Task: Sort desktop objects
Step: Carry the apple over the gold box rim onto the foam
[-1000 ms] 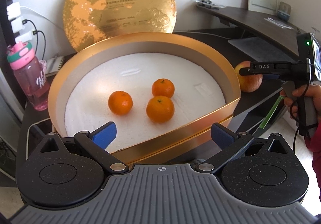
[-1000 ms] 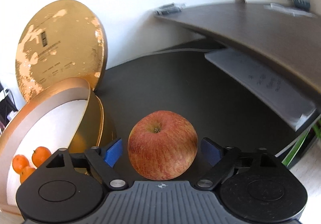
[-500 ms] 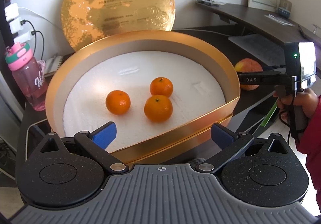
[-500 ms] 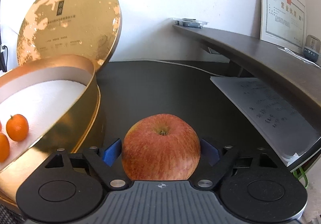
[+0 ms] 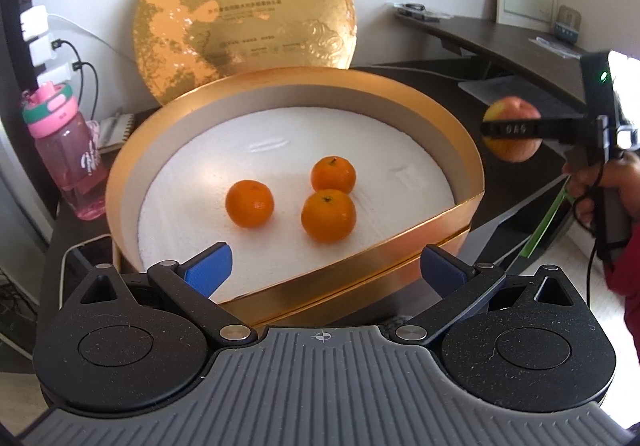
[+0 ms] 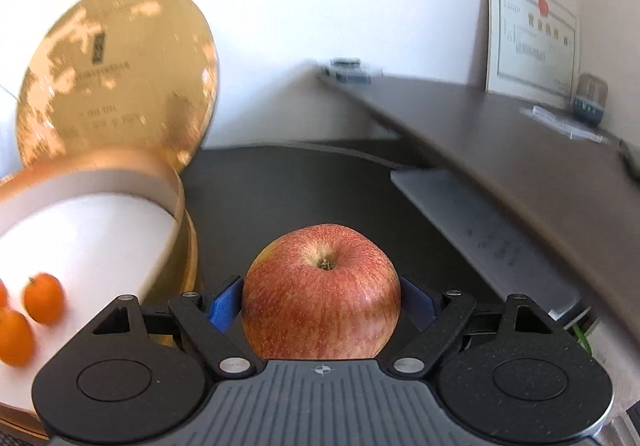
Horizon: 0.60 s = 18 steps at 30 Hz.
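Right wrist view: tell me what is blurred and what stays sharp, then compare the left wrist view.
Right wrist view: the apple between the blue pads is sharp; the gold lid, round box and tangerines are smeared. Left wrist view: crisp, with window glare at the right edge and fisheye bending.

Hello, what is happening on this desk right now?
A person is sorting fruit with a hand-held tool in each hand. The right tool has just closed on a red apple, which is clamped between its blue pads and appears lifted off the dark desk. Beside it sits a round gold box with three oranges on its white lining; its lid leans against the wall. The left tool is open and empty at the box's near rim.
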Motion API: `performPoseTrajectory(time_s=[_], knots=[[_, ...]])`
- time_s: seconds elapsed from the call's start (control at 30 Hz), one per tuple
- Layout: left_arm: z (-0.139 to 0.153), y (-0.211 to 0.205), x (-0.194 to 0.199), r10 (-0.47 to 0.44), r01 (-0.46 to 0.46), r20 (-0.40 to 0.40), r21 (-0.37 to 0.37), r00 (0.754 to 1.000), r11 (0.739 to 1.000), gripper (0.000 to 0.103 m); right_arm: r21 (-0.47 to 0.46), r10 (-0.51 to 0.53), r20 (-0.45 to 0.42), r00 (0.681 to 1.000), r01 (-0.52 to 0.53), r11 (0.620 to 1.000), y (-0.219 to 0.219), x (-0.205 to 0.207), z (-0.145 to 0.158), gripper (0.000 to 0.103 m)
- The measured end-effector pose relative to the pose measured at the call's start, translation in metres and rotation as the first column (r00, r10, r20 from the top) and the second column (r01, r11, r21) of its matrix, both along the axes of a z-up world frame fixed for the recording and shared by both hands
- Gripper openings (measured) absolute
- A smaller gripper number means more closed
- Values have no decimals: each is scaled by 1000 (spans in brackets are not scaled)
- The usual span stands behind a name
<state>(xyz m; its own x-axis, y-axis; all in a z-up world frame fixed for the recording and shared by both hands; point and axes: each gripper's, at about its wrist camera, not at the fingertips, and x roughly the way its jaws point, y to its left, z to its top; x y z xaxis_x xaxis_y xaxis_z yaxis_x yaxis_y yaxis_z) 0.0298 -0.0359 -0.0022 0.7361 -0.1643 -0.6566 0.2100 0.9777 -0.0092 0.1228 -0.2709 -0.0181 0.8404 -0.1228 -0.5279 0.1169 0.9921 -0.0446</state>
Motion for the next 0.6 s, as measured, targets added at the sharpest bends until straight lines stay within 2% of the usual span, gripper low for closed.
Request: performPoseTrajectory(time_s=[0.2, 0.33, 0.47, 0.6], knots=[[4, 25, -10, 48, -46, 36, -35, 998, 998, 103, -3, 88, 70, 994, -88, 996, 42, -15, 42, 83], [2, 40, -17, 76, -75, 66, -16, 995, 997, 103, -2, 190, 81, 978, -191, 982, 79, -15, 59, 83], [-3, 54, -19, 98, -97, 69, -10, 993, 995, 103, 19, 281, 38, 959, -281, 959, 121, 4, 59, 83], [-9, 65, -18, 108, -108, 62, -6, 992, 994, 103, 18, 338, -40, 940, -338, 941, 159, 31, 40, 83]])
